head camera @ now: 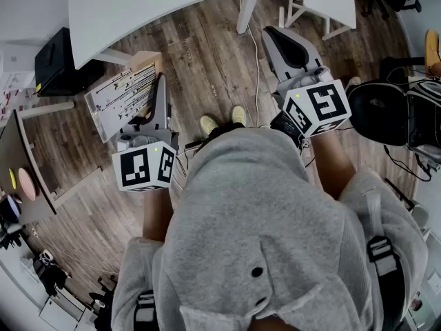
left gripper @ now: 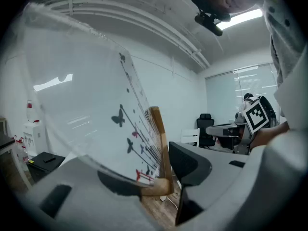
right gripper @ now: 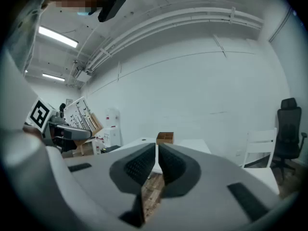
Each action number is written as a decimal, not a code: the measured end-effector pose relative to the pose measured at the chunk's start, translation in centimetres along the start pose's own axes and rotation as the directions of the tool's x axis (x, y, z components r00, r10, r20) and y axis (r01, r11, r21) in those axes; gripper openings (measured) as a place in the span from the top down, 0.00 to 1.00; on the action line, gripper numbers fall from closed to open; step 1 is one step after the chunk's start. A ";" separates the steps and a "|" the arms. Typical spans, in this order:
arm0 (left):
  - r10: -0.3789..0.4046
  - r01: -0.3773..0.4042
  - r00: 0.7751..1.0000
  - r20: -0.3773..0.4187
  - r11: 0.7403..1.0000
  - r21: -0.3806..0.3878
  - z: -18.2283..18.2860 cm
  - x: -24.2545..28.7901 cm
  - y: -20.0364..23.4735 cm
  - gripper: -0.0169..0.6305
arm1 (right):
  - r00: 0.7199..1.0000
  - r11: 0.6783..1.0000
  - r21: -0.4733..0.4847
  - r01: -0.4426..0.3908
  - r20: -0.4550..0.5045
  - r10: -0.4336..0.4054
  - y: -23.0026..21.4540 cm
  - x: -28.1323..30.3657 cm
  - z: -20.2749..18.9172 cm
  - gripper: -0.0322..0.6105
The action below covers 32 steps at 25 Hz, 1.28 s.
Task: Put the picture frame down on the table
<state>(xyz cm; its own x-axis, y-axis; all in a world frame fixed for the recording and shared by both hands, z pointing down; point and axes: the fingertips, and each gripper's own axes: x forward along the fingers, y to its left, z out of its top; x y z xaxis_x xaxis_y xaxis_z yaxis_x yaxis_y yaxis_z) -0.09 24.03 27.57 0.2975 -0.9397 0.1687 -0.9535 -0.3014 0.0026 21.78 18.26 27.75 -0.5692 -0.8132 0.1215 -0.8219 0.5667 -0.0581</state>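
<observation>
**Item 1. Picture frame** (head camera: pixel 126 94): a light wooden surround with a clear front pane. The print shows thin dark stems with butterflies and small red marks. It is held in the air, tilted, over the wooden floor (head camera: pixel 213 61), and is not on the counter. In the head view it lies just short of the counter's near edge. How high it hangs against that edge is hard to judge from above.

**Item 2. Left tongs** (head camera: pixel 157 92): closed onto the picture frame. In the left gripper view (left gripper: pixel 161 177) the lower wooden corner of the frame (left gripper: pixel 161 143) is pinched between the two grey jaws. The pane (left gripper: pixel 96 105) fans up and to the left.

**Item 3. Right tongs** (head camera: pixel 282 43): held out in front of the person, well apart from the frame. In the right gripper view (right gripper: pixel 157 165) the ribbed pads are drawn together to a thin slit, with nothing between them.

**Item 4. Counter** (head camera: pixel 151 2): a white top with a rounded edge, ahead of the person. The right gripper view shows it (right gripper: pixel 190 144) carrying a small brown box (right gripper: pixel 165 137).

**Item 5. Person:** grey hooded top (head camera: pixel 262 233), yellow shoes (head camera: pixel 222 121), standing on the floor.

**Item 6. Surroundings:** a black office chair (right gripper: pixel 288 124) stands by the far wall.
</observation>
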 end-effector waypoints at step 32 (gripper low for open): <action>0.052 -0.053 0.998 0.043 0.998 0.036 -0.8 -1.6 -4.1 0.67 | 0.995 0.995 -0.015 -0.094 0.038 0.094 0.7 -2.3 -1.7 0.89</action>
<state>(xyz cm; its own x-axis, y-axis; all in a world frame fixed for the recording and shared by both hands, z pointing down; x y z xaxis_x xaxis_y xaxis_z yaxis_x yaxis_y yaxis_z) 3.33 26.90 28.10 0.2498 -0.9601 0.1258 -0.9656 -0.2567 -0.0421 22.54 20.80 29.09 -0.6447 -0.7605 0.0773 -0.7644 0.6424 -0.0548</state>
